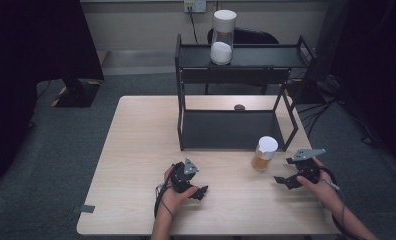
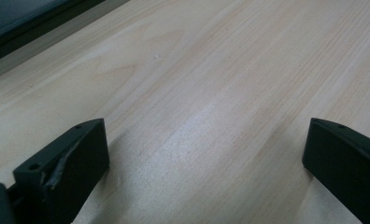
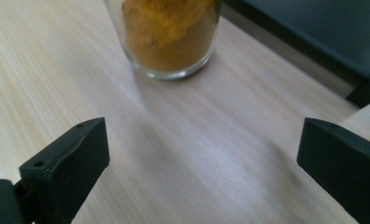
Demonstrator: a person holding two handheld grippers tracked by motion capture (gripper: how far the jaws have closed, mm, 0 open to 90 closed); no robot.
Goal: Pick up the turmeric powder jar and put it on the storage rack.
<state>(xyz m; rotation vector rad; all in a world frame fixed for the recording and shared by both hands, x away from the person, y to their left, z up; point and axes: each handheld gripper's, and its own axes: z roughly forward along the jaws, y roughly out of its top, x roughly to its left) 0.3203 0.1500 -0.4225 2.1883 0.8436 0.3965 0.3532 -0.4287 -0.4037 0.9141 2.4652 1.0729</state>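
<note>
I hold my right gripper (image 1: 287, 181) low over the surface (image 1: 136, 150), pointing at the jar of yellow powder (image 1: 263, 154), and its jaws are spread wide with nothing between them. The jar stands upright on the surface just in front of the black shelf (image 1: 236, 127), near my right gripper but not touching it. My left gripper (image 1: 198, 192) rests low near the front edge, well apart from the jar, with its jaws spread wide too.
</note>
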